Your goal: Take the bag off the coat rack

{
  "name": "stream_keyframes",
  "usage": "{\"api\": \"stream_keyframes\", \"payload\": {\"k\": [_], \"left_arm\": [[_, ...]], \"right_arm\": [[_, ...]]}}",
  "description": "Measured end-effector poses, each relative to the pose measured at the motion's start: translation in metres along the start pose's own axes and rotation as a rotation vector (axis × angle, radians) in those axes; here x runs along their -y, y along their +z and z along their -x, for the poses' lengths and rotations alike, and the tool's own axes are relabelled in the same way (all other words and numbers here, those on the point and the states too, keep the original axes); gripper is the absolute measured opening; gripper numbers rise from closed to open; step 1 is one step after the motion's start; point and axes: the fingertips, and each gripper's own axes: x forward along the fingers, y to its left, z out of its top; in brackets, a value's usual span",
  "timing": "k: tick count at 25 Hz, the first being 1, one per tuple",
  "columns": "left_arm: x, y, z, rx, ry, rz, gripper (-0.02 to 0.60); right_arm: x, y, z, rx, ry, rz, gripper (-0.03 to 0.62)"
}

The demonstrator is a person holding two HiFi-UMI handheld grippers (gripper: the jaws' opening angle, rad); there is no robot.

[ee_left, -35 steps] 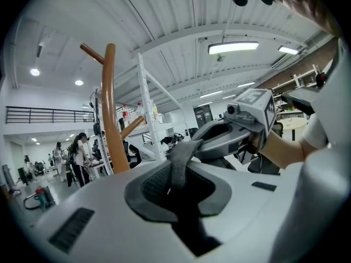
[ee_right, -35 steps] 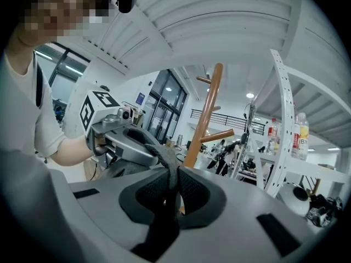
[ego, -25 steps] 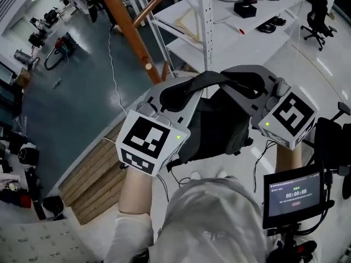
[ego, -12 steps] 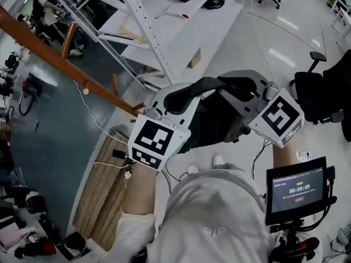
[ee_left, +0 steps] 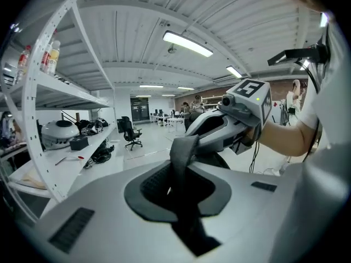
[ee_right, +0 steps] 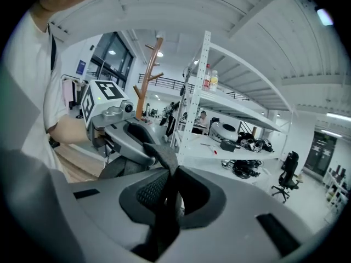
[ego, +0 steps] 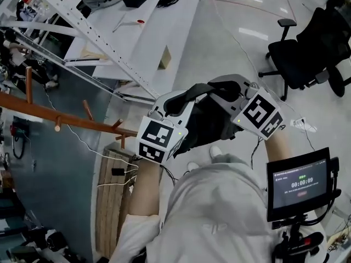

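Note:
A dark grey bag (ego: pixel 211 124) hangs by its strap (ego: pixel 207 87) between my two grippers, in front of the person's chest. My left gripper (ego: pixel 184 98) is shut on the strap's left end, and the strap (ee_left: pixel 184 149) runs out from between its jaws. My right gripper (ego: pixel 229 87) is shut on the other end of the strap (ee_right: pixel 164 153). The brown wooden coat rack (ego: pixel 66 120) lies off to the left, apart from the bag. It also stands behind the left gripper (ee_right: pixel 126 136) as the coat rack (ee_right: pixel 147 73) in the right gripper view.
White shelving (ego: pixel 93 34) with a long white table (ego: pixel 164 23) stands ahead on the left. A black office chair (ego: pixel 304 53) is at the right. A small screen on a stand (ego: pixel 299 182) sits at the lower right, and a wooden pallet (ego: pixel 112 201) lies at the lower left.
Both grippers have carried the bag away from the coat rack and lower. The rack has slid to the left of the head view, and the office chair has come into sight.

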Motion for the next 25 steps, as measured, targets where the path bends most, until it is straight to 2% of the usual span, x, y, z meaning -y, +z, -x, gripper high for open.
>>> {"api": "stream_keyframes", "payload": {"k": [7, 12, 17, 25], "left_arm": [[0.021, -0.029, -0.035, -0.04, -0.107, 0.014, 0.048], [0.03, -0.041, -0.044, -0.061, -0.109, 0.003, 0.048], [0.035, -0.039, -0.044, -0.056, -0.113, -0.024, 0.048], [0.038, -0.044, -0.041, -0.059, -0.13, -0.019, 0.048]], "right_arm": [[0.003, -0.05, 0.001, -0.052, -0.032, -0.069, 0.046], [0.0, -0.067, 0.003, -0.045, -0.068, -0.085, 0.046], [-0.001, -0.068, 0.008, -0.012, -0.099, -0.078, 0.046], [-0.009, -0.071, 0.009, -0.013, -0.135, -0.085, 0.044]]}}
